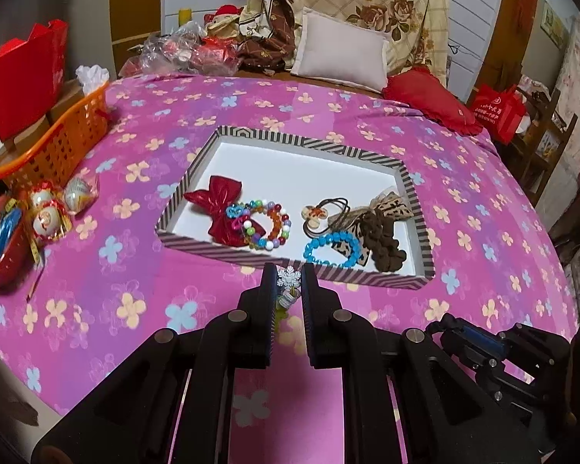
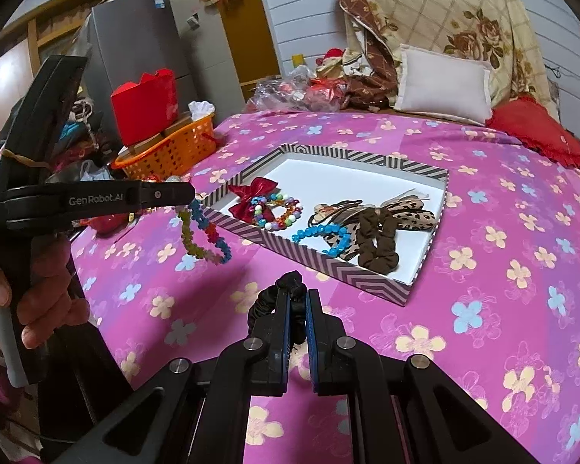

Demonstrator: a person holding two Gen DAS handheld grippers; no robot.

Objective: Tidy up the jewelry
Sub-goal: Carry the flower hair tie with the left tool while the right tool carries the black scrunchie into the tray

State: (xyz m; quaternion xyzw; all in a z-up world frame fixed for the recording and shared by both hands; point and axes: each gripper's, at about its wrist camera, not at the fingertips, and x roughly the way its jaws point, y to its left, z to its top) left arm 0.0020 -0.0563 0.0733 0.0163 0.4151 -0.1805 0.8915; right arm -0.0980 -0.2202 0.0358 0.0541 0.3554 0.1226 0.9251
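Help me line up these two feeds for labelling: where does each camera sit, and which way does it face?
Left wrist: on the left gripper, facing the striped tray across the pink bedspread; its fingers pinch a snowflake-charm bracelet.
Right wrist: on the right gripper, to the right, facing the tray; its fingers clamp a black scrunchie, and the person's left hand shows.
Shared: tray, blue bracelet, orange basket.

Black jaws, blue pads, silver screws.
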